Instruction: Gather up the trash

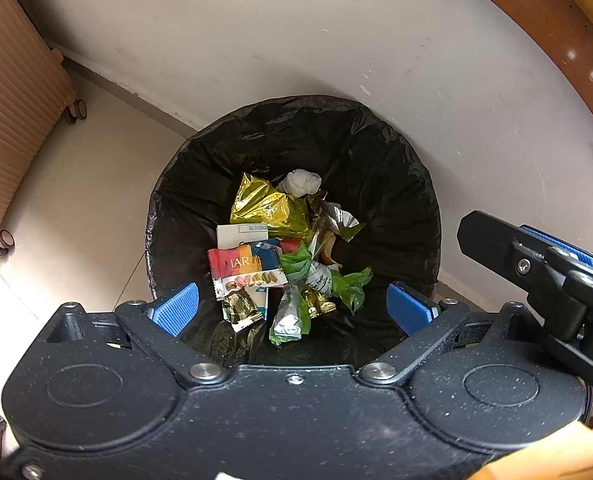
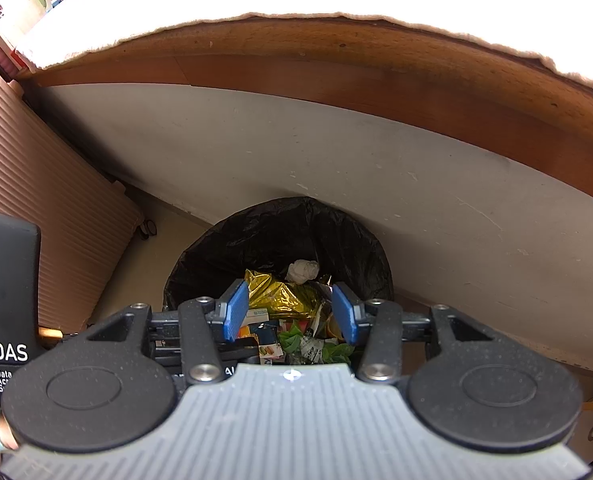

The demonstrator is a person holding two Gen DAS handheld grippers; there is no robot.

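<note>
A round bin with a black liner (image 1: 376,152) stands on the floor against a white wall. Inside lies a heap of trash: a gold foil wrapper (image 1: 264,206), a white crumpled tissue (image 1: 302,182), a colourful snack packet (image 1: 242,270) and green wrappers (image 1: 350,284). My left gripper (image 1: 292,308) hovers over the bin, open, nothing between its blue pads. The right gripper's body (image 1: 544,264) shows at the right edge. In the right wrist view my right gripper (image 2: 290,312) is open and empty, higher above the same bin (image 2: 224,248), with the gold wrapper (image 2: 280,294) and tissue (image 2: 302,270) below.
A ribbed pink suitcase (image 1: 12,92) on wheels stands left of the bin. A wooden table edge (image 2: 336,64) with a pale cloth overhangs above. Beige floor tiles (image 1: 76,216) lie between suitcase and bin. The left gripper's housing (image 2: 4,300) fills the left edge.
</note>
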